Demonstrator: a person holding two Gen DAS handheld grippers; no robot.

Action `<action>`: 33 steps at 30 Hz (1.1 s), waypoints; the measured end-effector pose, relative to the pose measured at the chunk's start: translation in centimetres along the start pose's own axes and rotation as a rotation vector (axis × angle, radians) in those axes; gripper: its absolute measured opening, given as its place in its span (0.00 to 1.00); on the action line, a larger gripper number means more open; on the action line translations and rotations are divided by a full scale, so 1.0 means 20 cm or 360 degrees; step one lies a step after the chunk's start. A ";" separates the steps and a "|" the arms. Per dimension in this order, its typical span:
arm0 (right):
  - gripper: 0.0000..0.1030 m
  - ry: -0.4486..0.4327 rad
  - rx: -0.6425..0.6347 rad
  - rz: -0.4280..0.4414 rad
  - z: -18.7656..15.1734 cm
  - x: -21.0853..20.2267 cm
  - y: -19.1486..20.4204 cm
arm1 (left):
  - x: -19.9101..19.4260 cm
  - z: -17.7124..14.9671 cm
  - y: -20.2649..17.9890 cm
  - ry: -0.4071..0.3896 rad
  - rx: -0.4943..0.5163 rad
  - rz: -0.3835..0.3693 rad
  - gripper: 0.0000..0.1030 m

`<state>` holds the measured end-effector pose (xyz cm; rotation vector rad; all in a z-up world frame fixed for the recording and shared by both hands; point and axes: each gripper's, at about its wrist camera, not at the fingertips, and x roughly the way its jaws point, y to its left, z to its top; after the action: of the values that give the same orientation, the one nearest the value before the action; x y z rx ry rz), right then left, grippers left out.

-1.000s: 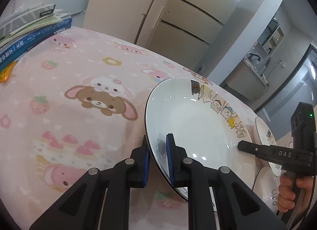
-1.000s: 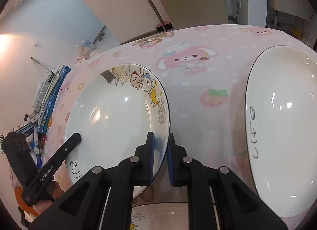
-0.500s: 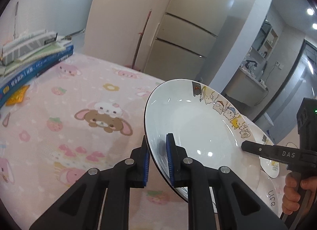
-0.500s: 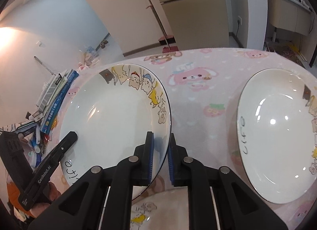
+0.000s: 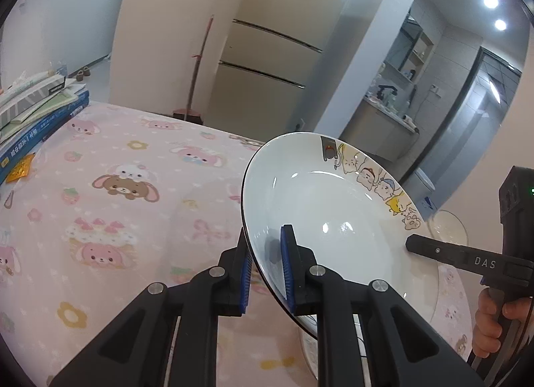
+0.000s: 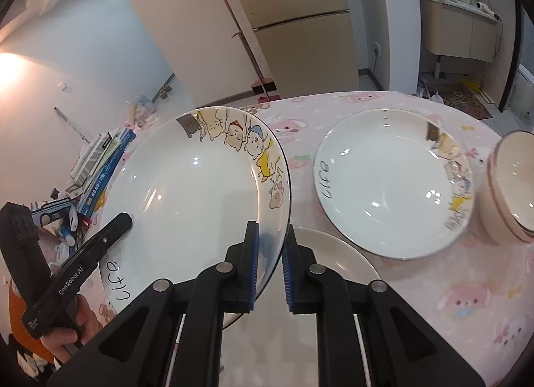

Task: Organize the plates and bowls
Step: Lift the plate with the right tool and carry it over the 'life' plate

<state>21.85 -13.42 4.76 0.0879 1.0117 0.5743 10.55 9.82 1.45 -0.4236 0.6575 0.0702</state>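
A white cartoon-rimmed plate (image 5: 333, 220) (image 6: 187, 200) hangs in the air above the pink table, held from both sides. My left gripper (image 5: 267, 270) is shut on its left rim, and my right gripper (image 6: 269, 270) is shut on its right rim. Each gripper shows in the other's view: the right gripper (image 5: 409, 242) at the plate's far edge, the left gripper (image 6: 128, 218) at the plate's lower left. A second matching plate (image 6: 390, 183) lies flat on the table to the right. A smaller plain plate (image 6: 337, 257) lies under my right gripper's fingers.
Stacked pale bowls (image 6: 510, 186) stand at the table's right edge. A pile of books (image 5: 33, 110) sits at the far left with small clutter beside it. The pink cartoon tablecloth (image 5: 116, 193) covers the table. A fridge and a broom stand behind.
Both grippers have lifted the held plate up off the table and away from it. More of the room, the second plate and the bowls has come into view.
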 end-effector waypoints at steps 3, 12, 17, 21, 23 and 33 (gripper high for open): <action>0.12 -0.0037 0.0024 -0.0003 -0.04 -0.11 -0.03 | -0.09 -0.01 -0.10 0.0008 0.0040 -0.0010 0.17; 0.12 -0.0157 0.0058 -0.0027 -0.16 -0.38 -0.09 | -0.28 -0.04 -0.33 -0.0027 0.0152 -0.0063 0.17; 0.12 -0.0211 0.0061 -0.0070 -0.18 -0.49 -0.12 | -0.32 -0.05 -0.43 -0.0028 0.0187 -0.0119 0.18; 0.12 -0.0240 0.0074 -0.0073 -0.20 -0.54 -0.17 | -0.34 -0.06 -0.50 -0.0030 0.0227 -0.0133 0.18; 0.12 -0.0245 0.0081 -0.0069 -0.22 -0.54 -0.18 | -0.33 -0.06 -0.50 -0.0024 0.0228 -0.0140 0.18; 0.12 -0.0163 0.0092 -0.0059 -0.32 -0.40 -0.22 | -0.22 -0.17 -0.41 0.0072 0.0217 -0.0115 0.18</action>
<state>15.29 -22.20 6.06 0.1481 0.9285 0.5021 6.77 1.35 4.63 -0.3180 0.6865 -0.0528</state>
